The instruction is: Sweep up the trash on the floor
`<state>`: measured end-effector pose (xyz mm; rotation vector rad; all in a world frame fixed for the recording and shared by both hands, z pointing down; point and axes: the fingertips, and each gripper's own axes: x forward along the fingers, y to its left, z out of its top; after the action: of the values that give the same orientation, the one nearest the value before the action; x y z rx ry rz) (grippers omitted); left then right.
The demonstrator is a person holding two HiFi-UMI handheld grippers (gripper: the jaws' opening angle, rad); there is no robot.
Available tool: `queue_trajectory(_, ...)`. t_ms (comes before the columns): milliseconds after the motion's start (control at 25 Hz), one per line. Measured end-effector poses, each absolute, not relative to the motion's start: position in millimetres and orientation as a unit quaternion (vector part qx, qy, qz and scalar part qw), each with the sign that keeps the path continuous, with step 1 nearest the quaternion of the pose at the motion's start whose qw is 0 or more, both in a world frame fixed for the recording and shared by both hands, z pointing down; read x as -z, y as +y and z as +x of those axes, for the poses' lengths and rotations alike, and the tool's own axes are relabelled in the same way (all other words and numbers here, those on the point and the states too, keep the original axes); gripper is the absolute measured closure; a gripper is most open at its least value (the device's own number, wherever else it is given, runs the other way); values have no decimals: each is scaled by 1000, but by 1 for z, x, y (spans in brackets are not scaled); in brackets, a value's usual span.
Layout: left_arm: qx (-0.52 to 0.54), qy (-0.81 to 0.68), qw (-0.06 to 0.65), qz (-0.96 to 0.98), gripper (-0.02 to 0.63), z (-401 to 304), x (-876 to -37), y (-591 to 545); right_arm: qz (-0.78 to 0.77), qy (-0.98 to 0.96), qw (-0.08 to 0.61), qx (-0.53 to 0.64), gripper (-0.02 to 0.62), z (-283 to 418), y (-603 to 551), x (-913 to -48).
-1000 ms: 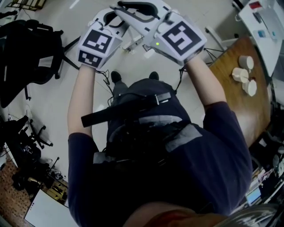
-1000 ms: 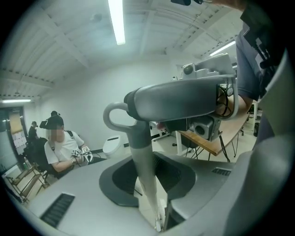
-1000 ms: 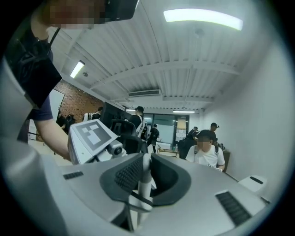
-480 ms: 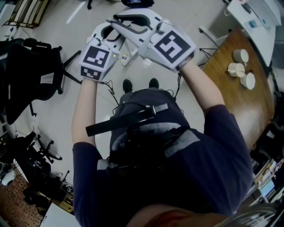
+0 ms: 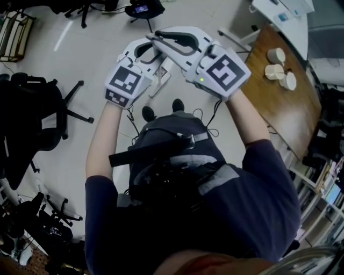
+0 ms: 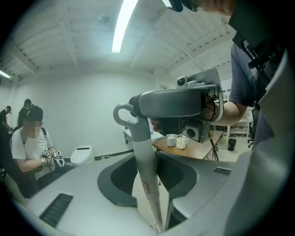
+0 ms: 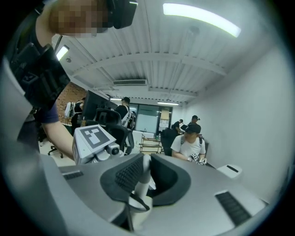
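Note:
A long white-and-grey handle [image 6: 144, 161] with a hanging loop at its top stands upright in front of the person; its lower end is hidden. My right gripper [image 5: 164, 36] is shut on the handle [image 7: 144, 177] near the top. My left gripper [image 5: 141, 49] sits just below it. Its jaws have just been opening, and the handle stands between them with a slit of light on its left side. In the head view a white stretch of the handle [image 5: 161, 80] shows under the grippers. No trash is in view.
A wooden table [image 5: 279, 113] with white cups [image 5: 277, 71] stands at the right. A black office chair [image 5: 32, 118] is at the left and another chair base [image 5: 142, 8] at the top. Seated people [image 7: 189, 143] are across the room.
The head view has swung, so the table and chair sit differently in the picture. Both grippers stay together on the handle, and the left one has shifted slightly toward the right one.

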<state>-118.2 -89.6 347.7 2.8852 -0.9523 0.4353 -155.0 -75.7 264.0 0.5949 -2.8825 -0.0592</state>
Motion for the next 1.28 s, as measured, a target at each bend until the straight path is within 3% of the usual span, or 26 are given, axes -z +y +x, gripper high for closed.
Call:
queue_trajectory(160, -124, -288, 28, 949, 463, -117, -342, -83, 278, -956, 98, 2, 532, -132, -81, -261)
queue_trajectory(720, -178, -252, -65, 949, 483, -74, -358, -96, 398, -912, 99, 1, 532, -94, -89, -249)
queue_trajectory(1280, -198, -283, -21, 938, 497, -26, -361, -148, 355, -933, 55, 13, 489, -36, -136, -255)
